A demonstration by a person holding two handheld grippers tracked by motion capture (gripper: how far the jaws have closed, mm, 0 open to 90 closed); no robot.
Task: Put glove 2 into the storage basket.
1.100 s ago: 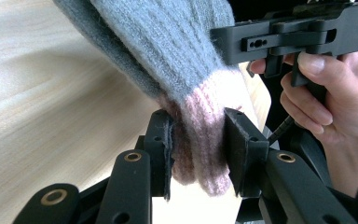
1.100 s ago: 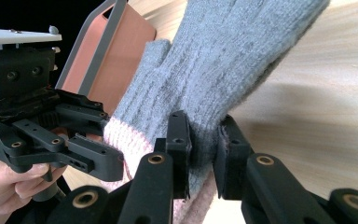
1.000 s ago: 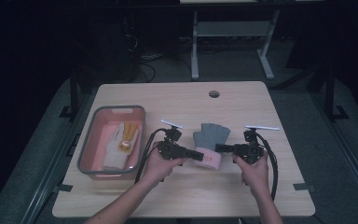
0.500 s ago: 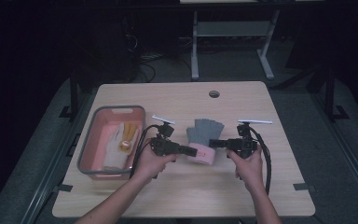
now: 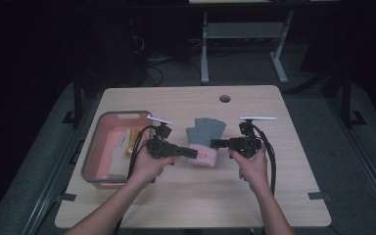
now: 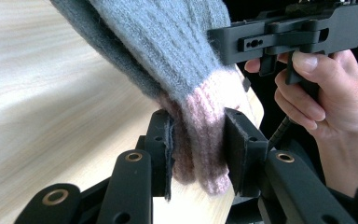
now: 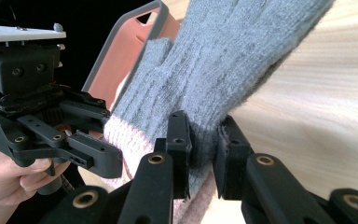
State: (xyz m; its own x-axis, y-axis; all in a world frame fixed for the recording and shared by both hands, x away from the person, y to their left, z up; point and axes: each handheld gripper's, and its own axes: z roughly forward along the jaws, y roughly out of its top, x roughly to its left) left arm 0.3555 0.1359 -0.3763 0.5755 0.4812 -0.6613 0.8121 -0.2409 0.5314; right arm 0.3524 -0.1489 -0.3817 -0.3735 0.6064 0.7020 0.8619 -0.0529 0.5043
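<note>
Pinching the glove (image 5: 205, 142) at mid-surface (image 5: 274, 196), we clamp its pink cuff in the left gripper (image 6: 198, 154) and its grey edge in the right gripper (image 7: 204, 154), probably to carry it to the bin (image 5: 95, 147) at nine o'clock.

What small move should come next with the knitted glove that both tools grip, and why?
Probably lift the glove a little and carry it left toward the pink tub. The left tool is clamped on its pink cuff and the right tool pinches the grey knit beside it, so the hold looks secure, and the tub beside it already holds other items.
</note>
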